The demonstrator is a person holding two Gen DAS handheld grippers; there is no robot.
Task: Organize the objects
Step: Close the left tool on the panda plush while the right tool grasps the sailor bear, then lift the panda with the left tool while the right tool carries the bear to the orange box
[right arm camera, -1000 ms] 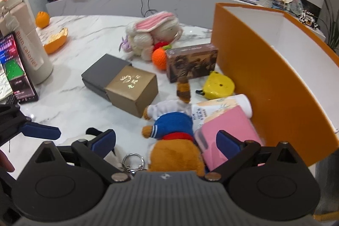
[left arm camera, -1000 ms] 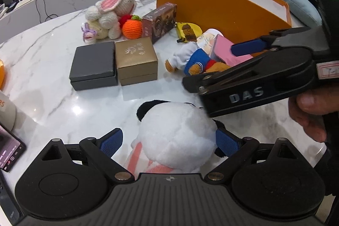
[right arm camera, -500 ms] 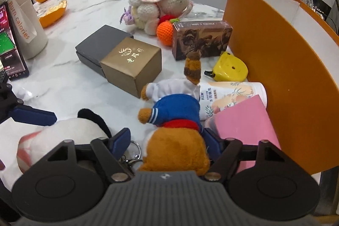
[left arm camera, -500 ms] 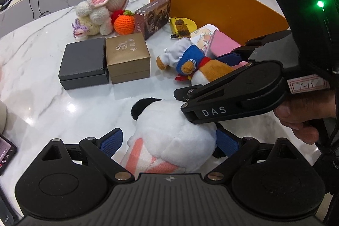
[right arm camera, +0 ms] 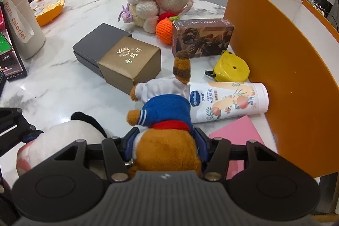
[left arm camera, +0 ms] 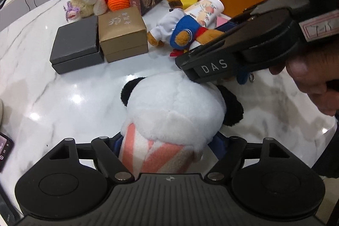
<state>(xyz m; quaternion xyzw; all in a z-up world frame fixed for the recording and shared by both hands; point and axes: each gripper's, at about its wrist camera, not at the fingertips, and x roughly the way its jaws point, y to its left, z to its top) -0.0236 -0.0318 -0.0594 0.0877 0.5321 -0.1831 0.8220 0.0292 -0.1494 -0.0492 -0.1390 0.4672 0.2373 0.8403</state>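
Both my grippers have closed since the earlier frame, left gripper (left arm camera: 167, 147) clamped on the near white panda plush (left arm camera: 178, 107), right gripper (right arm camera: 165, 139) on the brown sailor-suited bear plush (right arm camera: 165, 120) beside it, so I'd lift straight up, holding firm.

panda plush (left arm camera: 178, 111) face hidden, phone (left arm camera: 4, 148) cut off, pink card (right arm camera: 237, 135) partly covered

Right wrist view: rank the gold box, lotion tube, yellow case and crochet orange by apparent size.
1-2. Gold box and lotion tube: too close to call.
3. Yellow case.
4. Crochet orange, though it's farther away.
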